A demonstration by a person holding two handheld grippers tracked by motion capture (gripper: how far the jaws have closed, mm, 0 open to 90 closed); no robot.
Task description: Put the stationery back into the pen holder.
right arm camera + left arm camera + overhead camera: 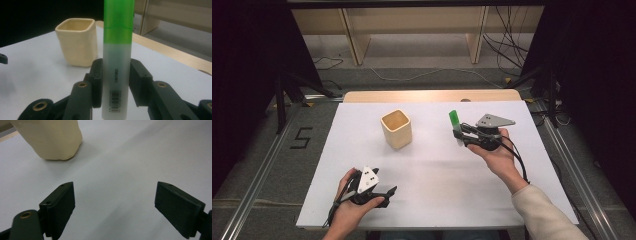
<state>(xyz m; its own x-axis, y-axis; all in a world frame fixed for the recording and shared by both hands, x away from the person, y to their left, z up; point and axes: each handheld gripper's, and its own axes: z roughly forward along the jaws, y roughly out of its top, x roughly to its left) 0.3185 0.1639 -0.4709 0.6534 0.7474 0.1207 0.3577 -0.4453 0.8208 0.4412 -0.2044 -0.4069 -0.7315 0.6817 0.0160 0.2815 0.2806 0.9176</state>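
My right gripper (460, 134) is shut on a highlighter pen (455, 126) with a green cap and a frosted white barrel. It holds the pen upright above the right half of the white table. In the right gripper view the pen (117, 57) stands between the two black pads, cap up. A cream square cup (396, 128) stands upright, open top, left of the pen; it is also in the right gripper view (77, 45) and the left gripper view (50, 137). My left gripper (389, 196) rests low at the front left, jaws open and empty (115, 207).
The white table top (437, 175) has a wooden strip along its far edge (432, 96). Behind it stand wooden shelf legs with cables on the floor. Metal rails run down both sides of the table, and a "5" is marked on the floor at the left.
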